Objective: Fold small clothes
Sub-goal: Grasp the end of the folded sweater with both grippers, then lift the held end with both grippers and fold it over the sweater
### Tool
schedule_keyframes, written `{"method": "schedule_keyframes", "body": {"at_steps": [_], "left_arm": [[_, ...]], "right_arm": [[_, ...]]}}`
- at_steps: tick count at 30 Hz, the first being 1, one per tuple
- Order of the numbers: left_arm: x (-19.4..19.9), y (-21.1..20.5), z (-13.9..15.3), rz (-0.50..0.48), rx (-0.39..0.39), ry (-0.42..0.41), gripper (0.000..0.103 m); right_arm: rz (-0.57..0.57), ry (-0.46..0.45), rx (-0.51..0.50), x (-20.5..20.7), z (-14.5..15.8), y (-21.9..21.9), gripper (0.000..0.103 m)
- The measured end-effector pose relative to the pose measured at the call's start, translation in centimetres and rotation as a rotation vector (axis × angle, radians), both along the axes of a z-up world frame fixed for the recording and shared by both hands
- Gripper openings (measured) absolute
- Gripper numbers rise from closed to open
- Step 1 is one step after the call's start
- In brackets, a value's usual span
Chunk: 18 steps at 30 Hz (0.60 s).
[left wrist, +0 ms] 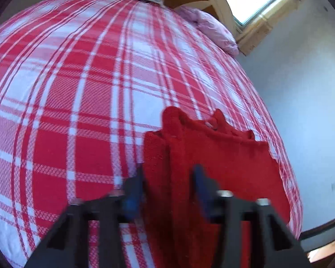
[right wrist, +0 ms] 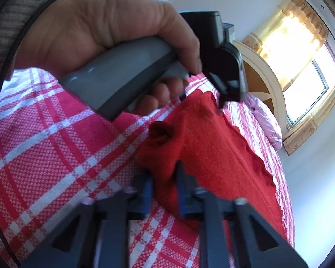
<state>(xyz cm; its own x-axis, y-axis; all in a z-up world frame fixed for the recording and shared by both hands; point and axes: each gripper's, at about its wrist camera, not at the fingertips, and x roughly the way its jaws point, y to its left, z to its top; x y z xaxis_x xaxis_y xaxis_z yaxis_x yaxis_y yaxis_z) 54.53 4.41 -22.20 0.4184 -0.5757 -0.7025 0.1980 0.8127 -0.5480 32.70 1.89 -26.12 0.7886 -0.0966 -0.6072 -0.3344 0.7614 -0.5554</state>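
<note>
Both grippers, L [left wrist: 169, 178] & R [right wrist: 164, 176], pinch red garment [left wrist: 223, 163].

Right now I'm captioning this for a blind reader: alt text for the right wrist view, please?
The right gripper pinches a red knitted garment lying on a red-and-white plaid bedspread. Above, a hand holds the left gripper at the garment's far end.

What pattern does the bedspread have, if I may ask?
Red and white plaid bedspread, clearest in the left wrist view.
</note>
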Motion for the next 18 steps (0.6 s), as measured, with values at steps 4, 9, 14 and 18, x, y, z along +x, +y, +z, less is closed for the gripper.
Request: {"method": "schedule_keyframes", "body": {"at_steps": [4,9,14,18], "left_arm": [[-0.2,1.0,0.0,0.001,-0.059,0.003,0.015],[-0.7,0.8,1.2,0.007,-0.072,-0.022,0.014],[-0.8,0.3,2.9,0.011,-0.108,-0.039,0.013],[-1.4,-0.8,4.6,0.005,-0.118,-0.069,0.013]], "right_arm": [[0.001,0.009,0.025,0.4,0.4,-0.8,0.01],[-0.004,0.018,0.12,0.4,1.8,-2.3,0.01],[-0.019,0.017,0.252,0.0,3.8,-4.4,0.009],[-0.043,0.009,0.345,-0.1,5.1,-6.5,0.009]]}}
